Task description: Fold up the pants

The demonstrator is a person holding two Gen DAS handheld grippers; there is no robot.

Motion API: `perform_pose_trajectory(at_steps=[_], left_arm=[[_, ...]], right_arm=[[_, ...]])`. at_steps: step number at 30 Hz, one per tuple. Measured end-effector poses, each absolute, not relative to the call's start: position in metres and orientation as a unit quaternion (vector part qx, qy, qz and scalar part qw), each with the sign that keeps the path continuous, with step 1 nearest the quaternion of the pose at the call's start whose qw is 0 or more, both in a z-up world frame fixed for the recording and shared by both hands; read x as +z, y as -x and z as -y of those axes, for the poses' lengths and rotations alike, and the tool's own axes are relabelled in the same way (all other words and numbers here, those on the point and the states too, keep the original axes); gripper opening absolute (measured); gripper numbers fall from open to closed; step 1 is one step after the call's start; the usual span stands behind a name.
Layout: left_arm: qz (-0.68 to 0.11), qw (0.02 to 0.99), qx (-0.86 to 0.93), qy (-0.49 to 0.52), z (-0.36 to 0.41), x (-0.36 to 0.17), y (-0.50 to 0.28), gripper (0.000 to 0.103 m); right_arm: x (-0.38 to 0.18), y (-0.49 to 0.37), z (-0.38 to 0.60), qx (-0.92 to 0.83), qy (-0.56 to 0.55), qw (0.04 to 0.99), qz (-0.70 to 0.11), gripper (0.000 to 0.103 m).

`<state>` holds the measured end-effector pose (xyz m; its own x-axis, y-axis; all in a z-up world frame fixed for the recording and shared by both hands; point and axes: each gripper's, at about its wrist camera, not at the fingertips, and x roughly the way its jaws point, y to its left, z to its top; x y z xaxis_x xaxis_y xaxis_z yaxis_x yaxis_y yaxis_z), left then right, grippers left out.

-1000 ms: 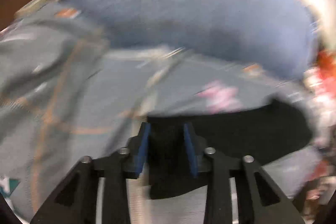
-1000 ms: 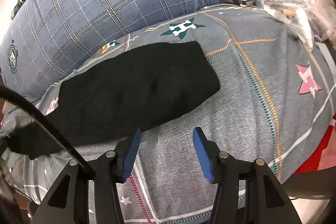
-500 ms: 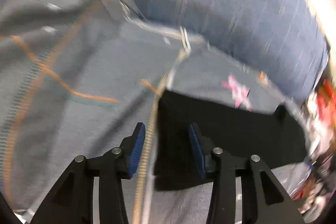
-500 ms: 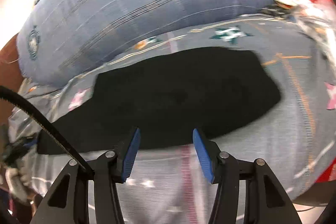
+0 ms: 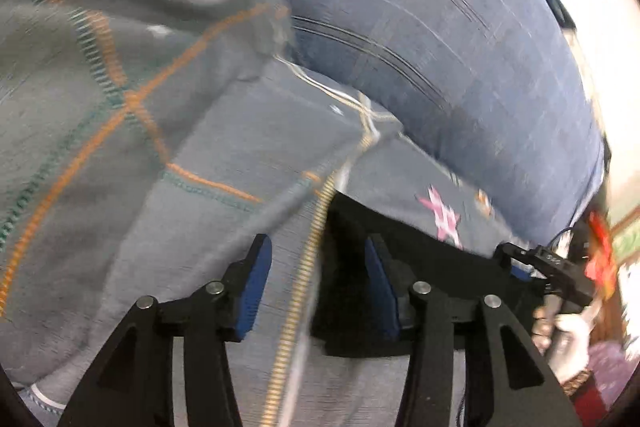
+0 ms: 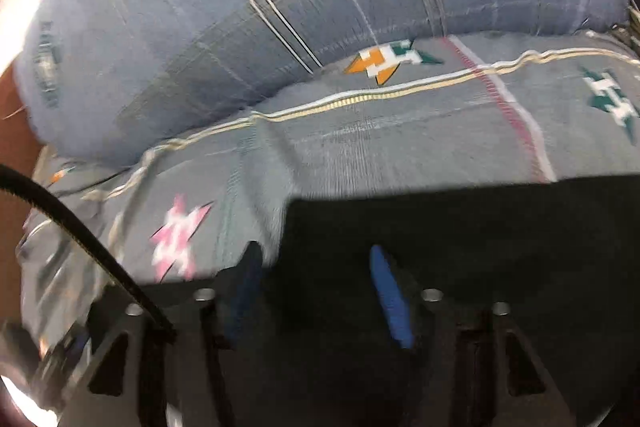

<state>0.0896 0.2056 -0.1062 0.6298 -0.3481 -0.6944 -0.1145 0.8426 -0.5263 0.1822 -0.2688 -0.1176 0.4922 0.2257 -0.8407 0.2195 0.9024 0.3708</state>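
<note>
Pants (image 5: 432, 279): black, lying flat on the bed (image 5: 120, 147), spread sideways. They look already folded lengthwise into one long band, though blur makes that uncertain.
Where: near part of the bed, in front of the blue pillow (image 5: 440, 47); their far edge stops short of the pillow.
Left gripper (image 5: 318, 283): jaws wide, holding nothing. One blue pad is over bare bedsheet, the other over black cloth, so the pants' left end edge falls between them.
Why so: straddling that edge with jaws apart looks like a set-up to pinch the end and carry it across for the next fold.
Right gripper (image 6: 316, 291): jaws wide, empty, low over the pants (image 6: 460, 267). A corner of the cloth lies just beyond the left pad; whether the pads touch the fabric I cannot tell, the frame is smeared.
Why so: both tools sit at corners of one end, which suits lifting that end evenly so it does not skew.
Bed (image 6: 380, 139): grey sheet with star prints and stitched lines, slightly rumpled at the far left.
Pillow (image 6: 240, 7): far side, clear of the pants.
Containers: none in view; some red and white clutter (image 5: 600, 259) at the far right edge, too blurred to name.
Risk: thin, limp cloth; a shallow pinch may catch only the top layer.
</note>
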Motion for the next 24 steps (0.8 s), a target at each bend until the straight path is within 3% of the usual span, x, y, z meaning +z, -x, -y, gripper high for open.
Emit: perform_pose_trajectory(at_steps=[1, 4, 9, 16, 22, 24], left_arm=[[-0.423, 0.855, -0.067, 0.291, -0.215, -0.111, -0.092, 0.047], [-0.404, 0.846, -0.083, 0.338, -0.235, -0.121, -0.090, 0.047], [-0.388, 0.847, -0.101, 0.349, -0.244, -0.140, -0.079, 0.047], [-0.351, 0.875, -0.092, 0.321, -0.262, -0.119, -0.060, 0.048], [-0.342, 0.878, -0.095, 0.320, -0.263, -0.116, -0.051, 0.048], [-0.344, 0.873, -0.101, 0.330, -0.265, -0.118, -0.051, 0.048]], right_arm=[[-0.115, -0.196, 0.263, -0.005, -0.206, 0.839, -0.503, 0.077], [-0.097, -0.208, 0.239, -0.064, -0.111, 0.844, -0.521, 0.071], [-0.062, -0.189, 0.146, 0.060, -0.072, 0.850, -0.518, 0.071], [-0.086, -0.185, -0.013, 0.180, -0.011, 0.797, -0.576, 0.071], [-0.120, -0.192, -0.092, 0.139, 0.111, 0.784, -0.595, 0.071], [-0.130, -0.196, -0.101, 0.124, 0.157, 0.784, -0.588, 0.063]])
